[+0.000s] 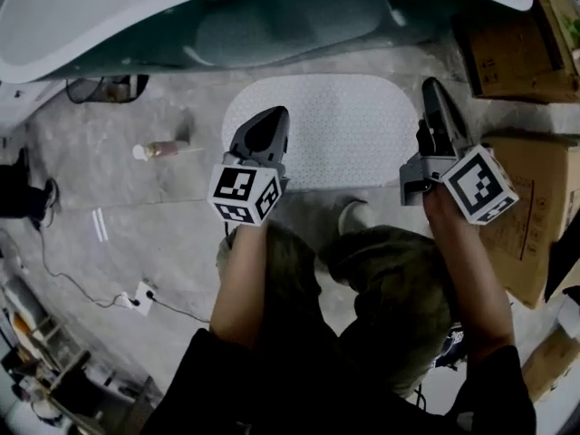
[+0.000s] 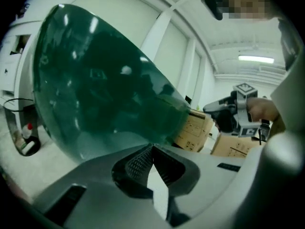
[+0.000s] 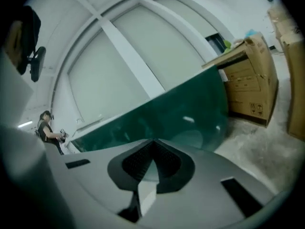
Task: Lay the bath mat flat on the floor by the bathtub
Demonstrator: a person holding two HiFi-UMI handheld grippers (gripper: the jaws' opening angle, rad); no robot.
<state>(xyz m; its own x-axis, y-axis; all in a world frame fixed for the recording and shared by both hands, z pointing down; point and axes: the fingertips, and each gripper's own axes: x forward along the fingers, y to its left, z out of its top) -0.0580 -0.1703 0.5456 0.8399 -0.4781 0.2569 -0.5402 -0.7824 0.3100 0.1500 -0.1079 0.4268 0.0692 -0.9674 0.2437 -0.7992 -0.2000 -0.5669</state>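
Observation:
The white oval bath mat lies flat on the concrete floor, right in front of the bathtub. Both grippers hang above its near edge, held up off the floor. My left gripper is shut with nothing in it; its tips meet in the left gripper view, with the dark green tub side beyond. My right gripper is also shut and empty over the mat's right end; in the right gripper view its tips touch in front of the tub.
Cardboard boxes stand stacked at the right, close to the mat. A small bottle lies on the floor left of the mat. A cable and plug trail at lower left. My shoe stands at the mat's near edge.

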